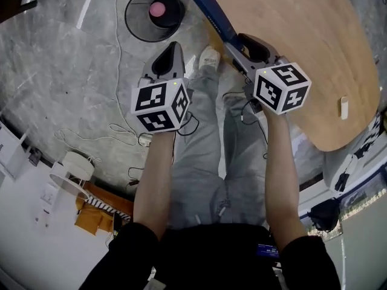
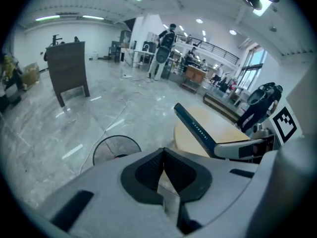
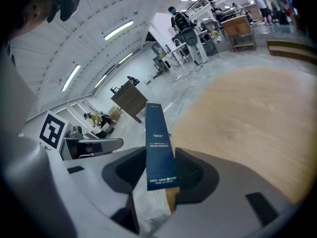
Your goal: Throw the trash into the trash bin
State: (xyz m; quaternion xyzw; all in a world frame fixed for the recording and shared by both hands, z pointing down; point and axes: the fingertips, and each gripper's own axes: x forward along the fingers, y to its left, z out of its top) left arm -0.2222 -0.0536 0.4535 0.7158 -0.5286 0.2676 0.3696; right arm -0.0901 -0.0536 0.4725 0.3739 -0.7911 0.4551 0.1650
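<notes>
A long dark blue box [image 1: 211,14] is clamped in my right gripper [image 1: 237,43] and sticks out past the edge of the round wooden table [image 1: 302,35] toward the floor. In the right gripper view the blue box [image 3: 158,143] stands between the pads of the right gripper [image 3: 159,171]. A black wire trash bin [image 1: 155,14] stands on the grey floor with a pink item [image 1: 157,9] inside. My left gripper [image 1: 172,47] hangs just below the bin in the head view, shut, with nothing in it. The left gripper [image 2: 163,156] shows its tips touching, the bin [image 2: 117,148] beyond them.
The person's grey-trousered legs and a white shoe [image 1: 209,57] are between the grippers. Cables [image 1: 121,125] trail over the floor at left, near a white stool [image 1: 72,171]. A small white object [image 1: 343,107] lies on the table. A dark cabinet [image 2: 69,68] stands far off.
</notes>
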